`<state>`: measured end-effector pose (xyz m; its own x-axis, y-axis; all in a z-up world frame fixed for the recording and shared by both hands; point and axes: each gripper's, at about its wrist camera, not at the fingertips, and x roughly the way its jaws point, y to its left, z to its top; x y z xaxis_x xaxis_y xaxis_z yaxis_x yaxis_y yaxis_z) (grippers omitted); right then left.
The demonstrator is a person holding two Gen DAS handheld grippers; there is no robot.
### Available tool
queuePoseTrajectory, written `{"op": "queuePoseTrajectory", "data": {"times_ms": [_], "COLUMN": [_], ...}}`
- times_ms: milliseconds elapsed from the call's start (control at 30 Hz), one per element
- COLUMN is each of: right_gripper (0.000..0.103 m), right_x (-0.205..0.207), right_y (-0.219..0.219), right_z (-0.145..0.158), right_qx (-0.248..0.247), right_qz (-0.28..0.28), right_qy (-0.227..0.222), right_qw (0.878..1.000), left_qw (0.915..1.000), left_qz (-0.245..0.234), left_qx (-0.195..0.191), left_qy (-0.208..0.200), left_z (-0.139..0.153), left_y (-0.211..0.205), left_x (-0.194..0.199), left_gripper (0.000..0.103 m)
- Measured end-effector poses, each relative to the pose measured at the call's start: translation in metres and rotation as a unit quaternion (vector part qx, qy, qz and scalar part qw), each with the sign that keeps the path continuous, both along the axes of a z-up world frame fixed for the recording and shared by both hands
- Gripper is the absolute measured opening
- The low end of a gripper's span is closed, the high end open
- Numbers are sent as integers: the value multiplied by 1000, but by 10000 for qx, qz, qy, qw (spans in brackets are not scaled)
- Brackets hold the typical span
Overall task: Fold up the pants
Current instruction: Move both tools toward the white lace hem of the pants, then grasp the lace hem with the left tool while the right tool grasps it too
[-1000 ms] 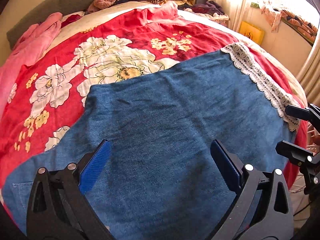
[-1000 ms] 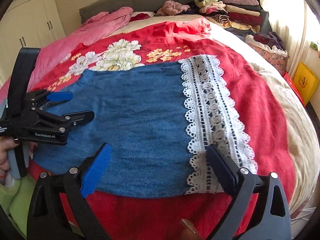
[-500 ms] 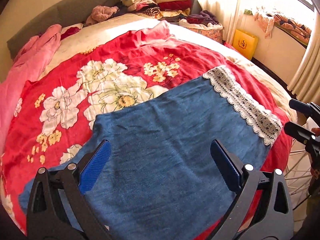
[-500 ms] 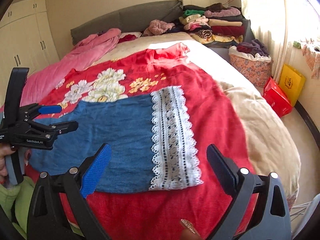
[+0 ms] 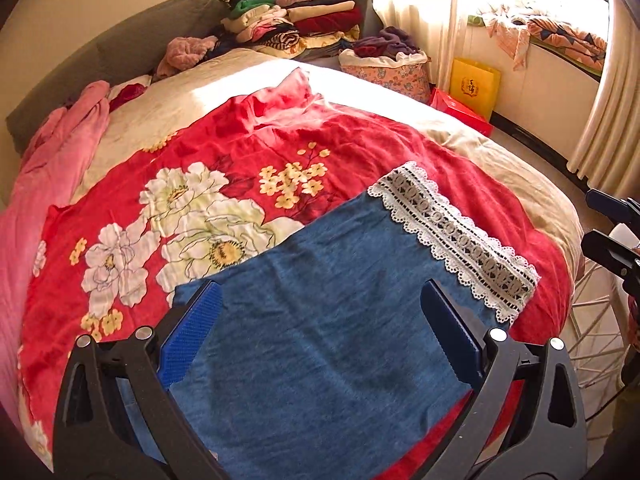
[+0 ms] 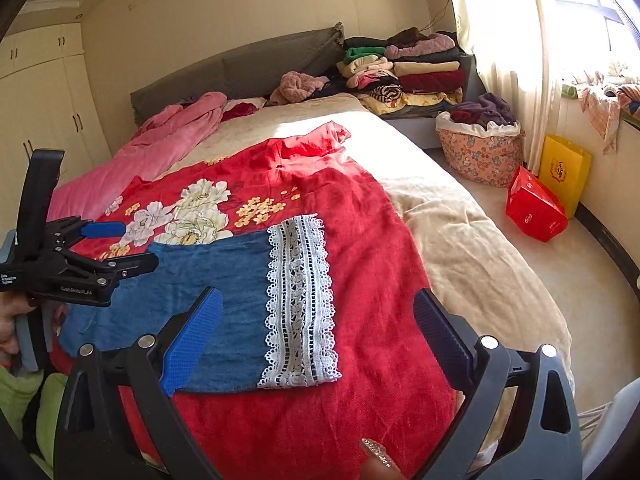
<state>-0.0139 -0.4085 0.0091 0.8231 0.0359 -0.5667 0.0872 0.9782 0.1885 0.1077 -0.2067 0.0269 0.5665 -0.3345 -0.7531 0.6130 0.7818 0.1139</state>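
Bedroom, sunlit; bed (image 6: 472, 216) carrying a red floral blanket (image 5: 360, 148) with blue denim pants (image 5: 320, 320) lying flat on it near the foot edge. White lace cuff band (image 6: 300, 300) lying at the right end of the folded denim, waist end toward the left.

Left tongs (image 5: 320, 336) hanging above the denim, spread wide, gripping nothing; also showing side-on in the right view (image 6: 128, 248), over the pants' left end. Right tongs (image 6: 316, 340) likewise gaping wide and empty, hovering above lace band and blanket.

Compared with a second ago: both cameras pulling back and up, pants shrinking in view, more floor and window wall (image 6: 600, 80) appearing. Pants lying unchanged, same flat fold. Tongs keeping the same wide spread throughout.

Background: stacked folded clothes (image 6: 404, 72) past the headboard, floral basket (image 6: 480, 152) on the floor, pink cover (image 5: 52, 168) along the bed's left side.
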Motion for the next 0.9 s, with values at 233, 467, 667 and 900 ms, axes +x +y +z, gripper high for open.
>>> {"op": "queuePoseTrajectory", "data": {"times_ms": [233, 467, 667, 900], "right_gripper": [97, 97, 97, 97], "right_x": [3, 15, 27, 33], "right_y": [-1, 1, 7, 9], "right_z": [-4, -26, -48, -59], "right_qx": [-54, -1, 166, 295], "right_qz": [-98, -93, -36, 68], "right_qy": [85, 361, 553, 612], "right_qw": [9999, 9993, 9983, 9977], "left_qw": [9998, 9991, 9983, 9968], "left_qz": [-177, -376, -420, -526], "left_qx": [61, 87, 39, 41], "left_qy": [60, 150, 395, 598], "left_z": [-5, -16, -28, -41], "left_y": [-21, -33, -44, -54], "left_x": [7, 23, 52, 82], "left_gripper": [93, 93, 93, 93]}}
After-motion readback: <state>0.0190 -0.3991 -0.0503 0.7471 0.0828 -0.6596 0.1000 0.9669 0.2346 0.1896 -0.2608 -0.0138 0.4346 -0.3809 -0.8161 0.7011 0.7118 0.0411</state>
